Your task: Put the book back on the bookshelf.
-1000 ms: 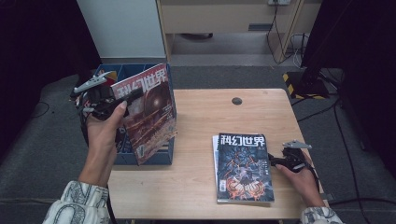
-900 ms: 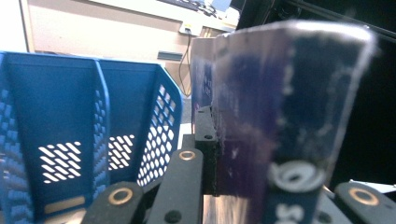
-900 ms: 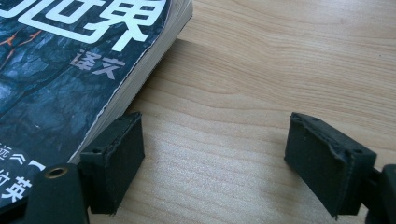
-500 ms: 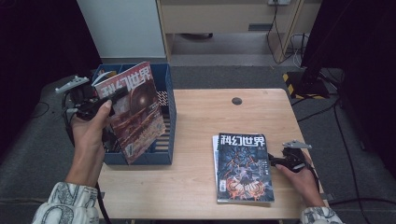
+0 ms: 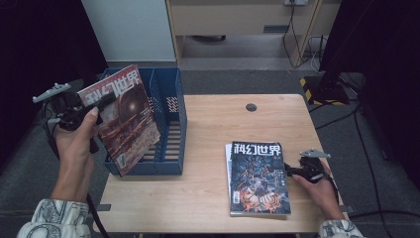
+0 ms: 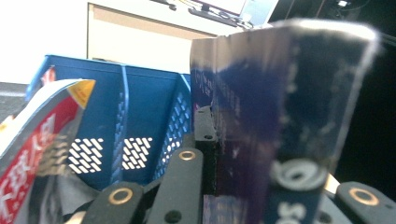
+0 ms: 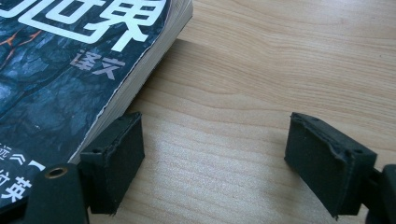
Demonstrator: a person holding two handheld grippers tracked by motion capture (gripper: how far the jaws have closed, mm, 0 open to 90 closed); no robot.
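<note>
The left claw (image 5: pixel 101 106) is clamped on the upper edge of a red-covered magazine (image 5: pixel 124 116), held tilted in the air at the left side of the blue file rack (image 5: pixel 171 124). The rack stands on the left end of the wooden surface (image 5: pixel 208 193). The right claw (image 7: pixel 212 161) rests on the surface with its jaws apart, just beside a stack of dark-covered magazines (image 5: pixel 257 176).

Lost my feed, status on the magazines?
Left hand-held gripper shut on red magazine, above blue rack. Right hand-held gripper open beside magazine stack. Nothing blocking.
</note>
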